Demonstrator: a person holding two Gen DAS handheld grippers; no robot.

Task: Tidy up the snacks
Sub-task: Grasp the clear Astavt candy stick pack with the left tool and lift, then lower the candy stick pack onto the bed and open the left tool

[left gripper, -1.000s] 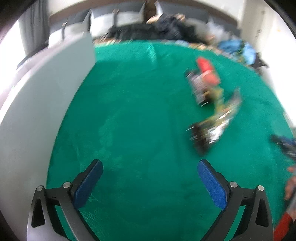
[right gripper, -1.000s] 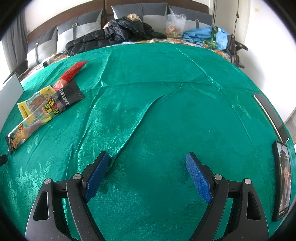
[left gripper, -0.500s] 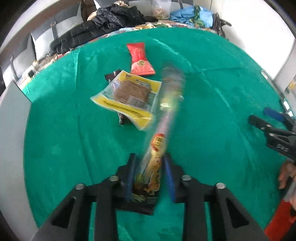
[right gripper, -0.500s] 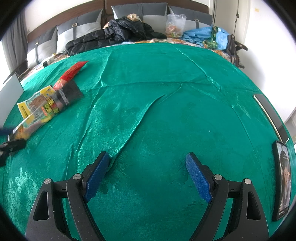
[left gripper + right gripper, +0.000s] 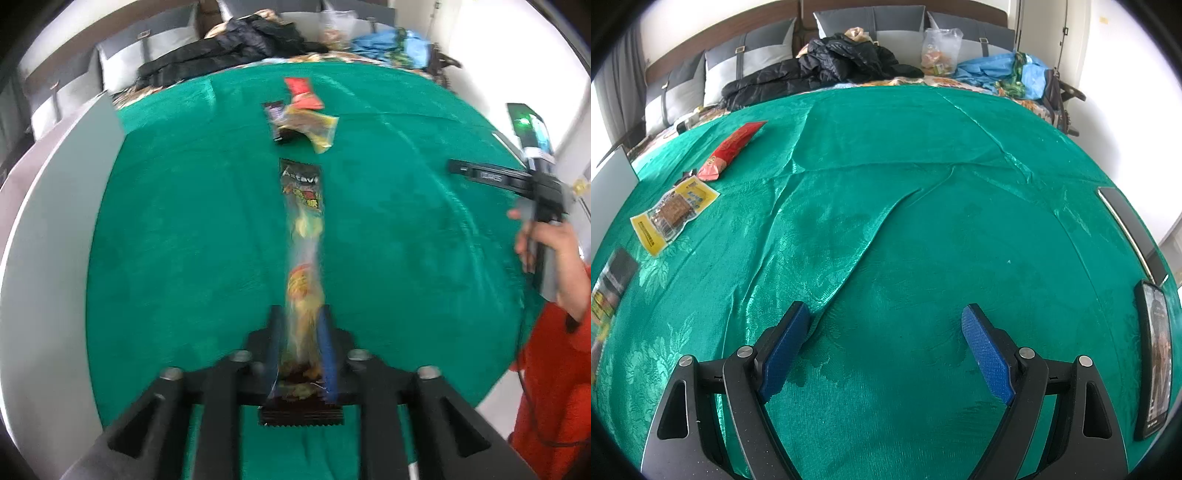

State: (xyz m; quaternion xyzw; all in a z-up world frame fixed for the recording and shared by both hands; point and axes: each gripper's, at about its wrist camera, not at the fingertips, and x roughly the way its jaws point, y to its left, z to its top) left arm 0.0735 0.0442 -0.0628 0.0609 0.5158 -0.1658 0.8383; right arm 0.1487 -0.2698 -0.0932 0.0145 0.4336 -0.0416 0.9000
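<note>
While the left gripper (image 5: pixel 301 354) pinches the near end of the long snack packet (image 5: pixel 303 236), lifted above the green cloth (image 5: pixel 184 229), the carrying step seems underway; next it needs a destination, perhaps the grey box (image 5: pixel 48 240). Farther off, the yellow packet (image 5: pixel 674 208) and red packet (image 5: pixel 733 149) wait; the right gripper (image 5: pixel 882 350) hovers spread, empty.

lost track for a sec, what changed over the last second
The left gripper, open a second ago, closed on the long snack pack and drew it away from the yellow pack and red pack, which stayed put. The right gripper stayed open over the green cloth.
</note>
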